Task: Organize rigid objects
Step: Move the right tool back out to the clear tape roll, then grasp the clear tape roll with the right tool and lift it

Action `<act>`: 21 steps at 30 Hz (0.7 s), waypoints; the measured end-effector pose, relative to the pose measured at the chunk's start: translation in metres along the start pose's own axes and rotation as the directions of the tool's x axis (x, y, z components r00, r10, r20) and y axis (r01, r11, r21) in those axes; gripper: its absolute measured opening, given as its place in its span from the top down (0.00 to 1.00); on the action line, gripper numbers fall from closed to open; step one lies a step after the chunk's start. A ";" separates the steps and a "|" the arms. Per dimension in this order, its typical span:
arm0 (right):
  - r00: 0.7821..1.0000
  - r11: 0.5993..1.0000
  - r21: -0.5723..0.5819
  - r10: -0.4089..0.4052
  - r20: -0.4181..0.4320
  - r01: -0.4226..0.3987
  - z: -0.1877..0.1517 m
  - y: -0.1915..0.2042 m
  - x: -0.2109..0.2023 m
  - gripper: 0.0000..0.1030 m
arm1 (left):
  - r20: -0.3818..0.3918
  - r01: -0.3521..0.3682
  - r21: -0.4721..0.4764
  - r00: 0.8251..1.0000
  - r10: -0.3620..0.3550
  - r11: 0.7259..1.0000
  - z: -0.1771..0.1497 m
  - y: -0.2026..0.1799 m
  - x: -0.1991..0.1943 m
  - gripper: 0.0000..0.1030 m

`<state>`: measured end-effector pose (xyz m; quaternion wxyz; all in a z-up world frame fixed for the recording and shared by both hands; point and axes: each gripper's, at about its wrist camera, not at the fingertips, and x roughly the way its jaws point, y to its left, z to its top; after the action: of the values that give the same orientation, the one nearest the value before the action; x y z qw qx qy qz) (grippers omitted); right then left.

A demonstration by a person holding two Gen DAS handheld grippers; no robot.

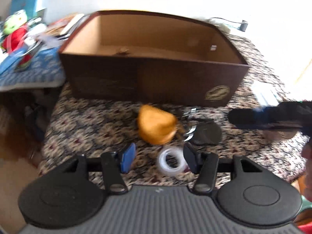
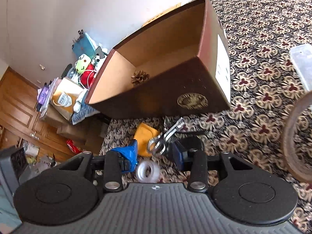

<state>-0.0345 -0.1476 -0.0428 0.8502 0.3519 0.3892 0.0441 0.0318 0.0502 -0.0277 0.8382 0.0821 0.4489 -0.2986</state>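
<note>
An open brown cardboard box [image 1: 156, 81] stands on the patterned cloth, with a pine cone [image 2: 139, 78] inside. In front of it lie an orange pouch [image 1: 156, 125], a silver metal clip [image 1: 190, 125], a black disc [image 1: 207, 134] and a clear tape roll [image 1: 171, 161]. My left gripper [image 1: 159, 159] is open just above the cloth, the tape roll lying by its right finger. My right gripper [image 2: 155, 155] hovers narrowly open over the clip [image 2: 161, 142], which shows between its blue pads with nothing gripped. In the left wrist view it [image 1: 234, 117] comes in from the right, over the disc.
Plush toys and bags [image 2: 81, 72] crowd a lower surface left of the box, past the cloth's left edge. A clear plastic container [image 2: 301, 62] and a large brown ring [image 2: 296, 136] sit at the right. A wooden cabinet [image 2: 17, 105] stands far left.
</note>
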 end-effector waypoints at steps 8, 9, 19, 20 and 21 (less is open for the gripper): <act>0.999 0.997 0.058 0.047 -0.012 -0.046 0.011 -0.006 0.009 0.81 | -0.034 0.119 0.127 0.993 -0.116 0.985 0.008 -0.008 0.020 0.52; 0.996 0.996 0.058 0.074 -0.040 -0.071 0.011 -0.005 0.011 0.81 | -0.049 0.131 0.147 0.991 -0.125 0.980 0.007 -0.008 0.022 0.52; 0.966 0.993 0.044 0.120 -0.230 -0.113 -0.011 0.005 0.038 0.80 | -0.127 0.183 0.193 0.979 -0.160 0.964 -0.007 -0.006 0.036 0.45; 0.967 0.993 0.046 0.115 -0.226 -0.107 -0.010 0.006 0.040 0.80 | -0.129 0.174 0.195 0.980 -0.150 0.965 -0.007 -0.006 0.036 0.45; 0.969 0.994 0.043 0.108 -0.222 -0.101 -0.010 0.007 0.042 0.81 | -0.127 0.166 0.198 0.982 -0.142 0.966 -0.008 -0.005 0.036 0.45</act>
<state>-0.0110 -0.1224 -0.0690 0.7916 0.3779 0.4643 0.1221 0.0384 0.0337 -0.0608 0.7728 0.1506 0.4666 -0.4031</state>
